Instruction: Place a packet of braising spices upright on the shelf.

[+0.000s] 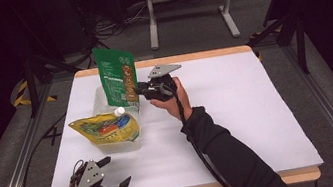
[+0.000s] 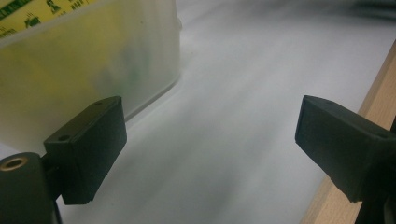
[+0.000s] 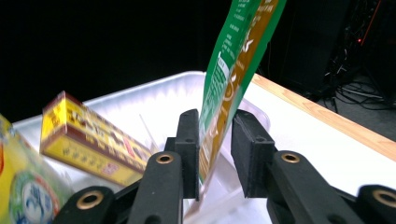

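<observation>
1. The right gripper (image 1: 140, 90) holds a green pouch (image 1: 116, 76) upright between its jaws, over the far end of a clear plastic bin (image 1: 100, 101) on the white worktop (image 1: 237, 107).
2. A yellow spouted pouch (image 1: 105, 128) and a yellow box (image 3: 88, 140) lie in the bin.
3. The left gripper (image 1: 116, 172), jaws wide and holding nothing, hovers near the worktop's front edge.

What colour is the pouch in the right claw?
Green with a brown-orange strip, white print; the pouch shows best in the right gripper view.
</observation>
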`<act>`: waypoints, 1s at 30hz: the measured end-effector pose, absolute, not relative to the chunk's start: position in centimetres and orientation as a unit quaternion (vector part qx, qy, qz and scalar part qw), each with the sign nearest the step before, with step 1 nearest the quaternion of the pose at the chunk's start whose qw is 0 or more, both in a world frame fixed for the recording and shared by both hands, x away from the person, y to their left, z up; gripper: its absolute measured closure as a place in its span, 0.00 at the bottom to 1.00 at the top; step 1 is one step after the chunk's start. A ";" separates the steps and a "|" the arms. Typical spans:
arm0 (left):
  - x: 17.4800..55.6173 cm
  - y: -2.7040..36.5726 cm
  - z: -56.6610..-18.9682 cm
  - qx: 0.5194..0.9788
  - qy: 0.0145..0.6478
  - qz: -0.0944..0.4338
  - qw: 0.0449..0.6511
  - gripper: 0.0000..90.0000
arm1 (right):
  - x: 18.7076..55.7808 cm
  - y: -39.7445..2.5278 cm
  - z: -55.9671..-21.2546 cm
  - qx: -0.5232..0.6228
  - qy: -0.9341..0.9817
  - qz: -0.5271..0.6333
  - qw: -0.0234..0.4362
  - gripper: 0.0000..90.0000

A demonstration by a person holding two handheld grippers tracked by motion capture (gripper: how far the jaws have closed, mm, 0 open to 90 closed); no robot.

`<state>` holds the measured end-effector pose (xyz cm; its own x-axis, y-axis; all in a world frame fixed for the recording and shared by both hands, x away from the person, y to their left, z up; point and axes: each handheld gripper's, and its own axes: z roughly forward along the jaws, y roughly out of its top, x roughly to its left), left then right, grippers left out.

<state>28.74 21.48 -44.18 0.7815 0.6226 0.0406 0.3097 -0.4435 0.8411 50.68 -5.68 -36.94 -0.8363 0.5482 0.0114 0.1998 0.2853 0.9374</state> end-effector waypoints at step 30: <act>29.1 21.2 -44.4 0.841 0.271 0.175 0.434 0.10 | 46.1 -10.5 -35.3 0.192 0.835 0.465 0.223 0.79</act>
<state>29.09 21.25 -44.44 0.7918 0.6080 0.0587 0.3047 -0.4765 0.8247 46.12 -10.48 -35.27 -0.8275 0.5270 -0.1938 0.1133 0.4949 0.8615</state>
